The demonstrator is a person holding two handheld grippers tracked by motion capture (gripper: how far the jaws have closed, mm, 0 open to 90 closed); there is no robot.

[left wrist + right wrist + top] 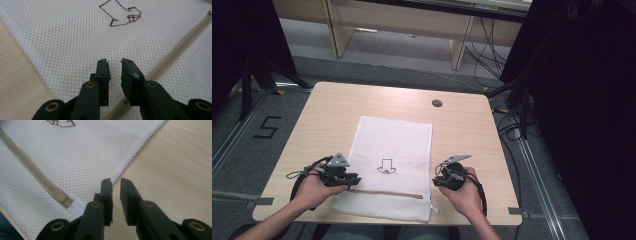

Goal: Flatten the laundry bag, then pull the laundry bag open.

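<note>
Your left hand-held gripper (353,178) sits at the left edge of the white mesh laundry bag (392,150), jaws parted to a narrow gap with nothing between them; in the left gripper view (115,65) the mesh lies just under and ahead of the tips, untouched by the pads. Your right hand-held gripper (438,181) sits at the bag's right edge, jaws likewise narrowly apart and empty; in the right gripper view (115,185) the tips hover over the line where the mesh meets the bare counter (175,165). The bag lies flat on the counter (312,130) between your two hands, its long axis running away from you, with the short near edge closest to your body. The beige zipper (384,193) runs crosswise near that edge, from just inboard of your left tips to just inboard of your right. Its closed end and white pull tab (75,207) lie just to the left of, and slightly behind, your right tips in the right gripper view, so the right hand looks the nearer one for the pull. From your left tips the zipper track (180,45) runs off diagonally to the right, close beside the right-hand jaw. An outline drawing (386,166) is stitched on the mesh midway between the two grippers, slightly beyond them. Whichever hand goes for the zipper, the move reads as short and inward, toward the bag's centre line.
</note>
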